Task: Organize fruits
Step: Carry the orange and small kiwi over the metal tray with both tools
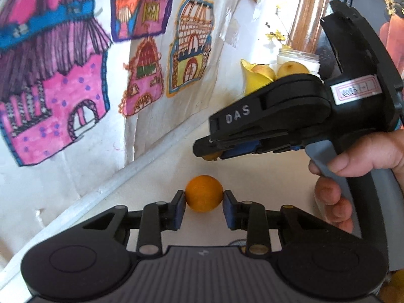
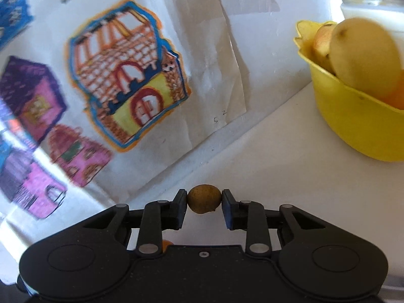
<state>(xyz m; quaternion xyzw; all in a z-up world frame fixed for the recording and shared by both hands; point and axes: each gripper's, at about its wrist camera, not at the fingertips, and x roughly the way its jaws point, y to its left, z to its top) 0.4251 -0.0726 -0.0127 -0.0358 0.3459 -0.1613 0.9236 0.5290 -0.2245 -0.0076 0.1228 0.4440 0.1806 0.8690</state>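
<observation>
Paper sheets (image 2: pixel 227 50) fill the upper left of both views, creased and matte, carrying felt-pen drawings of houses (image 1: pixel 50 80) in pink, purple, blue and orange. Below them I see a smooth white tabletop (image 2: pixel 277 176) running toward the lower right.

At the right edge of the right wrist view sits a glossy yellow plastic bowl (image 2: pixel 353 126) with a wavy rim, resting on the tabletop. I count a large oval pale-yellow fruit (image 2: pixel 363 58) in it, a blushed rounder one behind, and a sliver of orange at the far right. Behind the bowl stands a glass jar (image 2: pixel 373 7) of something white.

My right gripper (image 2: pixel 204 202) is clamped on a small brownish-yellow fruit (image 2: pixel 204 201), roundish with a dull, speckled skin, at the lower centre of that view. In the left wrist view this gripper appears at right as a black moulded body, a hand (image 1: pixel 363 166) wrapped round its grey handle.

My left gripper (image 1: pixel 204 194) is closed on a small orange (image 1: pixel 204 193), round and finely pebbled, pinched between the blue pads (image 1: pixel 179 209) at lower centre.
</observation>
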